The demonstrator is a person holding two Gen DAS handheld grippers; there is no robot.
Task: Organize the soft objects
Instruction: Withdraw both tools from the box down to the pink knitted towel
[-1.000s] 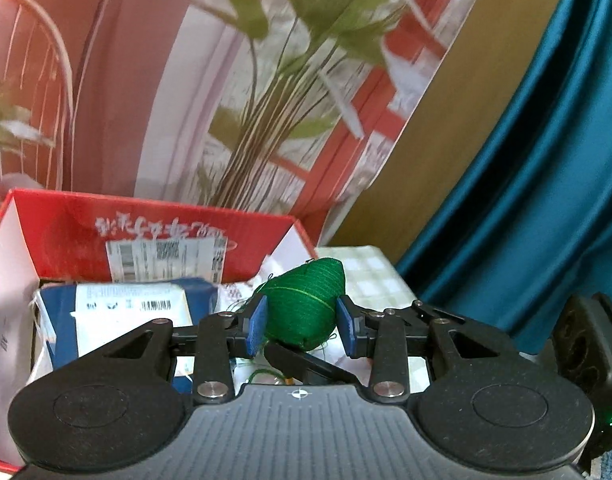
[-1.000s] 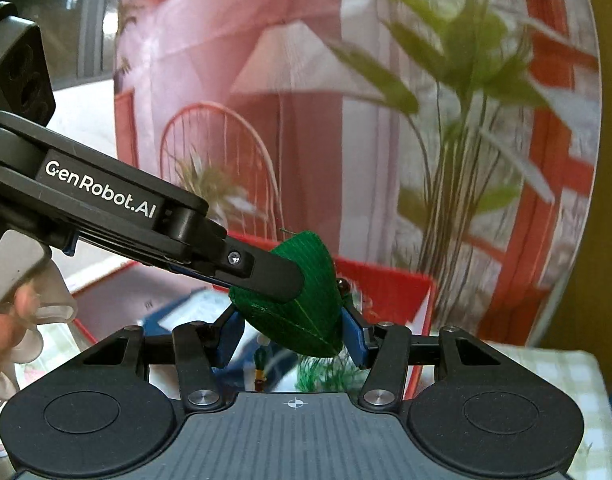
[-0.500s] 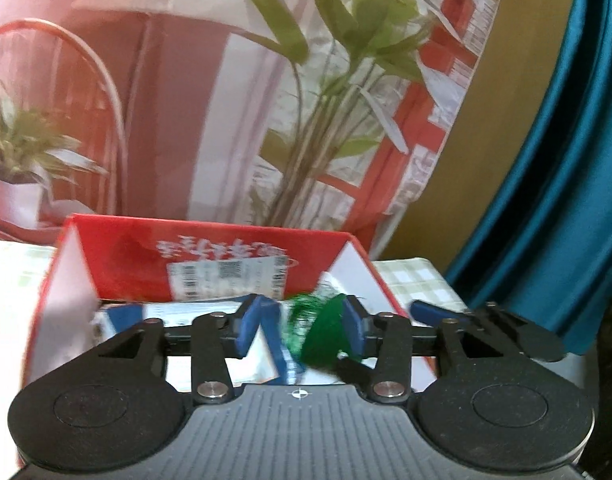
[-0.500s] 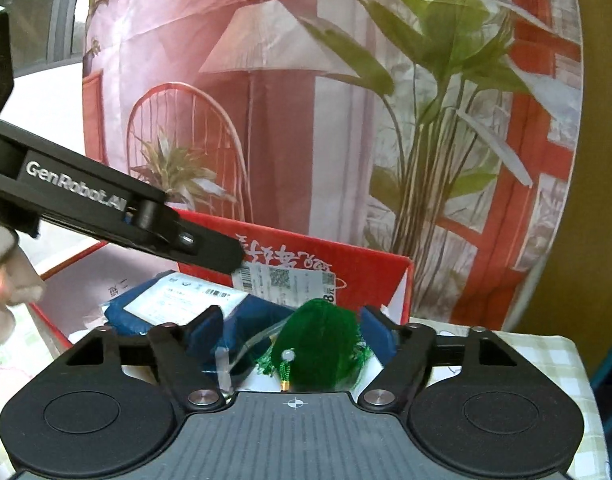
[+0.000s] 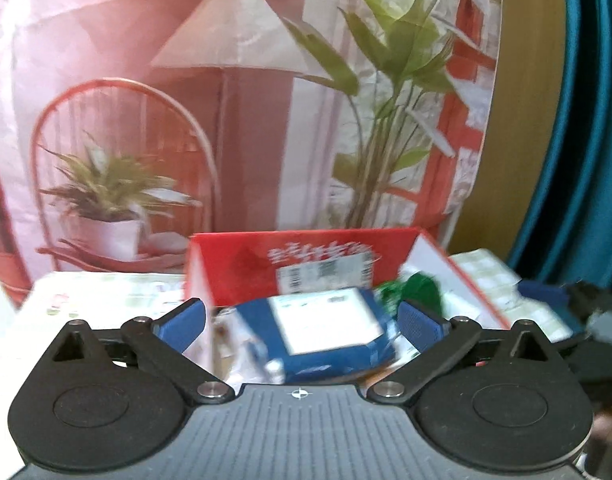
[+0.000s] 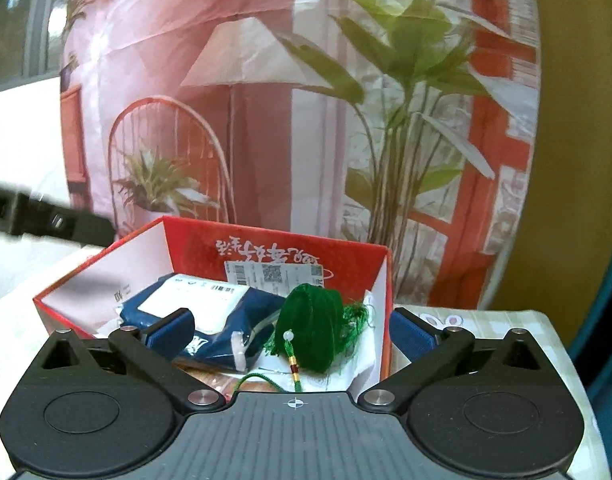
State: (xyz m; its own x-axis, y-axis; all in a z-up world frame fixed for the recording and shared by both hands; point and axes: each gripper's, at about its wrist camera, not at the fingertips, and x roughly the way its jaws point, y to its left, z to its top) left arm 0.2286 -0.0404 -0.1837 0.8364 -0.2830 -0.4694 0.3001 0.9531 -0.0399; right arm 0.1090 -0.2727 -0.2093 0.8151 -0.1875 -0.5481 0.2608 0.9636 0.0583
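A green woven ornament (image 6: 312,326) with tassels and a beaded cord lies inside the red cardboard box (image 6: 274,250), against a blue wrapped pack (image 6: 210,316). My right gripper (image 6: 292,330) hangs just in front of the box, its jaws opening wide; the ornament lies between them beyond the pads, untouched. In the left wrist view the same box (image 5: 242,264) holds the blue pack (image 5: 326,334) and the green ornament (image 5: 420,290) at its right side. The left gripper (image 5: 302,320) is also opening wide, gripping nothing. Its arm (image 6: 46,220) shows at the left of the right wrist view.
A printed backdrop (image 5: 226,100) with lamp, chair and plants stands right behind the box. A teal curtain (image 5: 578,140) hangs at the right. The box sits on a pale checked tablecloth (image 5: 106,292). The right gripper's finger (image 5: 586,296) shows at the right of the left wrist view.
Both grippers held the green ornament above the box, then their jaws opened and it dropped into the box. The left gripper has swung away to the left.
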